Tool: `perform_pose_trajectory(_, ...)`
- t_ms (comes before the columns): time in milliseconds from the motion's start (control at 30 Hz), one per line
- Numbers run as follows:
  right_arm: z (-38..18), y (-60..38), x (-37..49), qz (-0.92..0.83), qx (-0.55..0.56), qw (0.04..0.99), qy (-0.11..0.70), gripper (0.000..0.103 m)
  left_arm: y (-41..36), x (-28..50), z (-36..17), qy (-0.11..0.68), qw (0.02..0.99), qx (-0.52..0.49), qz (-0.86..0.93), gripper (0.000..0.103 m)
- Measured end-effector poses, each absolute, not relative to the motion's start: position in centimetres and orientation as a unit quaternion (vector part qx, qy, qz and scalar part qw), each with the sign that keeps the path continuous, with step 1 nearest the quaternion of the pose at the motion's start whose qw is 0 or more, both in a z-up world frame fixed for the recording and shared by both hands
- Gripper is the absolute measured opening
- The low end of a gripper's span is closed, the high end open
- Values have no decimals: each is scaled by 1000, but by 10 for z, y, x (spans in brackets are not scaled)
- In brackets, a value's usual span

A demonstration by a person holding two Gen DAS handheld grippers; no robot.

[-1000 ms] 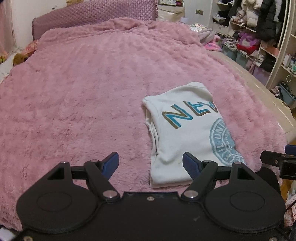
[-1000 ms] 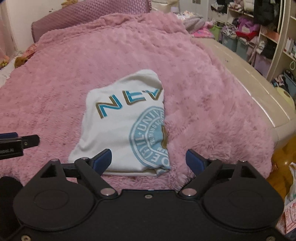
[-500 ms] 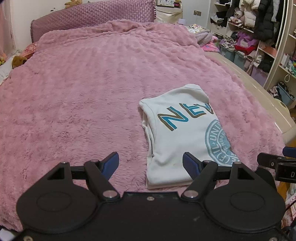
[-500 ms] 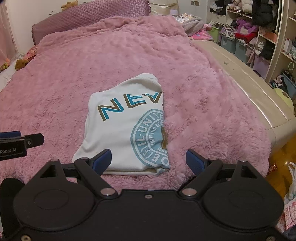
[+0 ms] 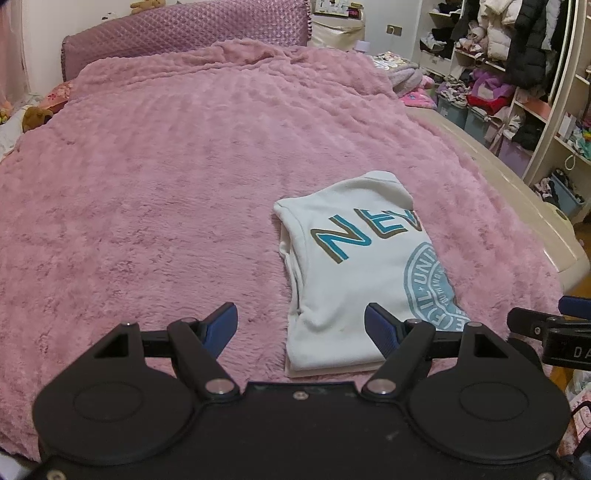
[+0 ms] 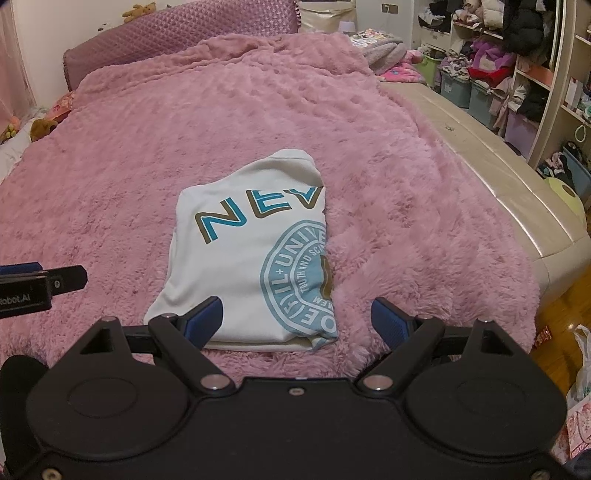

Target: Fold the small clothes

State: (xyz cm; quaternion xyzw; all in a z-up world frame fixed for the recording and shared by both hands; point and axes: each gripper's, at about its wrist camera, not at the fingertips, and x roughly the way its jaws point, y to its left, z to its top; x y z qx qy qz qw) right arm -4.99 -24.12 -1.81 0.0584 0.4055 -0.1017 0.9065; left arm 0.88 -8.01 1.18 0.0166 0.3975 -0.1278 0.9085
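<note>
A white T-shirt (image 5: 354, 273) with blue "NEV" lettering and a round blue seal lies folded into a narrow rectangle on the pink fuzzy blanket (image 5: 166, 192). It also shows in the right wrist view (image 6: 255, 254). My left gripper (image 5: 301, 326) is open and empty, held back above the shirt's near left corner. My right gripper (image 6: 297, 323) is open and empty, held back above the shirt's near right corner. Each gripper shows at the edge of the other's view.
The beige mattress edge (image 6: 517, 192) runs along the right of the bed. Shelves and bins of clothes (image 5: 517, 92) stand beyond it. A purple headboard (image 5: 184, 33) is at the back. Stuffed toys (image 6: 40, 127) lie at the far left.
Both grippers have drawn back and risen from the shirt, so it looks smaller and farther away. The shirt has not moved. Both stay open.
</note>
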Motion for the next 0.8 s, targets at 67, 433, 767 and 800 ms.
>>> perform_pose_trajectory(67,-18,-240,-50,-102,58,907,405,85,-81,9,12,396,909,17,-129,77)
perform_pose_trajectory(433,-17,-237,-48,-99,51,909,402,85,-84,9,12,393,911,20,-127,77)
perform_pose_trajectory(767,-17,-234,-50,-95,48,909,403,85,-86,6,14,382,914,26,-132,77)
perform_pose_trajectory(800,-17,-234,-50,-96,49,909,402,85,-86,4,14,374,917,30,-133,77)
